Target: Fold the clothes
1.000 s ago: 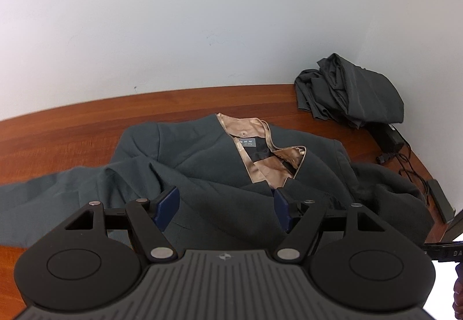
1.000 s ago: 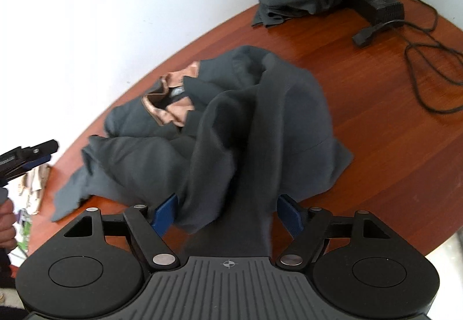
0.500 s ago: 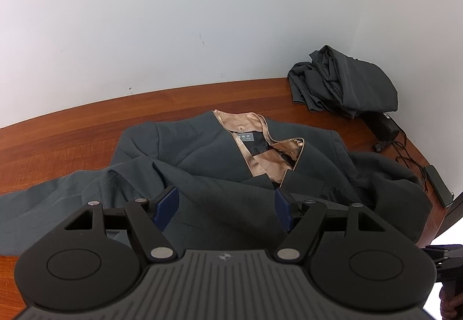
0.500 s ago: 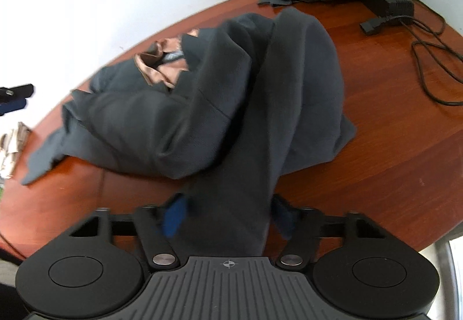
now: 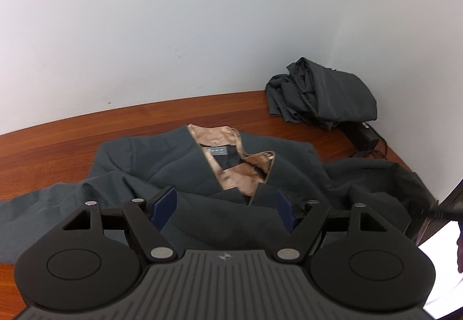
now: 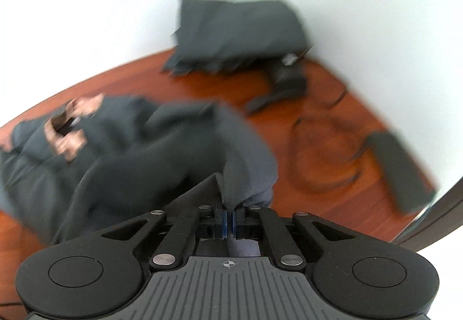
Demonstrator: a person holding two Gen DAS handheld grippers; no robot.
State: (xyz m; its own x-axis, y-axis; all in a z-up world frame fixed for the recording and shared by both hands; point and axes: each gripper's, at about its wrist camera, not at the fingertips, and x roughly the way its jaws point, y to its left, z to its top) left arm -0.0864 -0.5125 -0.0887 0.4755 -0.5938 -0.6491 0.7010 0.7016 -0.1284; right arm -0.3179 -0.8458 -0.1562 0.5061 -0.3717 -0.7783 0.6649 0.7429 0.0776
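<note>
A dark grey jacket (image 5: 162, 158) with tan lining (image 5: 240, 172) lies crumpled, collar away from me, on the red-brown wooden table (image 5: 58, 143). My left gripper (image 5: 225, 204) hovers over the jacket's front. Its jaws are opening, and the blue pads stand wide apart with cloth lying beneath them, not pinched. In the blurred right wrist view my right gripper (image 6: 228, 218) is shut on a fold of the jacket's sleeve (image 6: 240, 175), which rises from the pads toward the jacket's body (image 6: 139, 163).
A pile of folded dark garments (image 5: 321, 97) sits in the far right corner against the white wall. Beside it lie a black power adapter (image 6: 286, 80), coiled cables (image 6: 324, 158) and a flat dark device (image 6: 402, 169). The table's edge is close on the right.
My right gripper went from open around the jacket's sleeve to shut on it, then swung with the cloth, blurring its view. The left gripper stayed almost still.
</note>
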